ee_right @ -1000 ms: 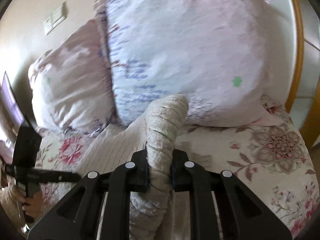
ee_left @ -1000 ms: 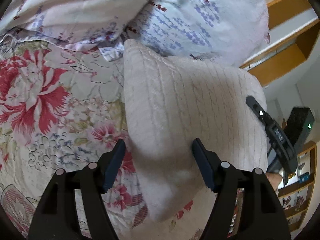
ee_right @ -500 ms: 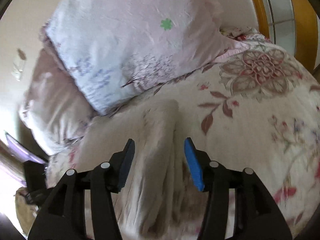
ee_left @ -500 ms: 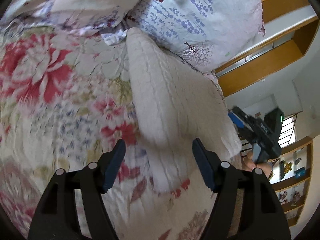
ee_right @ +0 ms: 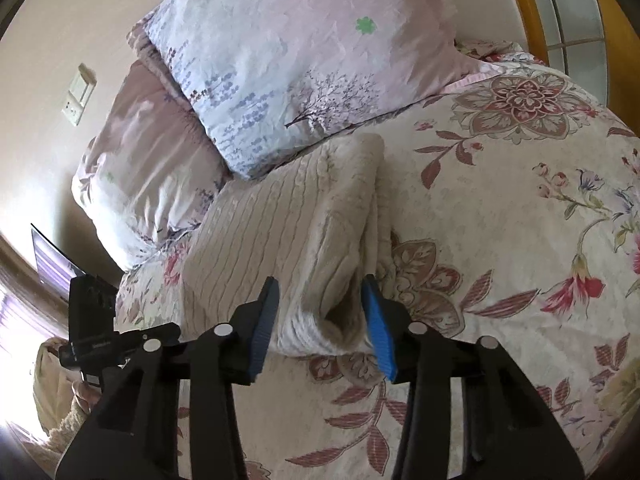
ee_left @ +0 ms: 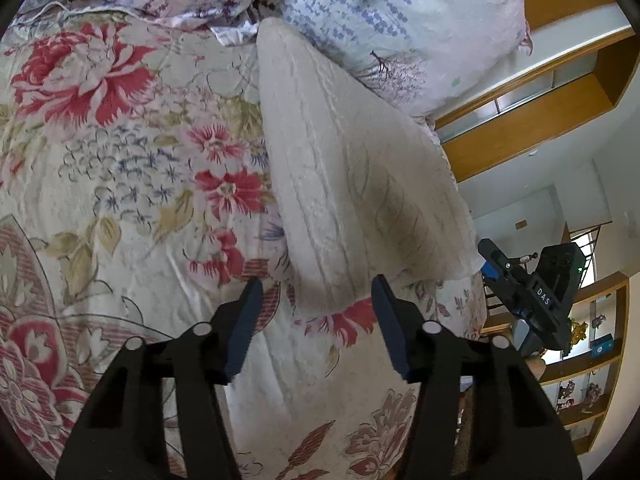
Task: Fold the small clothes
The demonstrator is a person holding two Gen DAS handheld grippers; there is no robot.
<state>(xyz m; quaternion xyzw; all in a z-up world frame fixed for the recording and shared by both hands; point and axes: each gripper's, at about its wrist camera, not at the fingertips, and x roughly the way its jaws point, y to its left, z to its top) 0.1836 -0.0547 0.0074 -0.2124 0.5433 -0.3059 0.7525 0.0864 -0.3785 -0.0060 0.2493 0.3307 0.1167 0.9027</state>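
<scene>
Fingers apart on both tools: the right gripper (ee_right: pixel 320 312), which a second ago pinched a raised fold of the cream knit garment (ee_right: pixel 296 232), has let go, its jaws then narrowing again around the near corner without visibly pressing. The left gripper (ee_left: pixel 318 320), jaws also just narrowed, holds nothing; the garment's near end lies just ahead, between its tips. The piece now rests folded on the floral quilt (ee_left: pixel 120 200), its far end against the pillows (ee_right: pixel 304 48), so this fold looks laid. Both tools tilt downward, low over the bed.
</scene>
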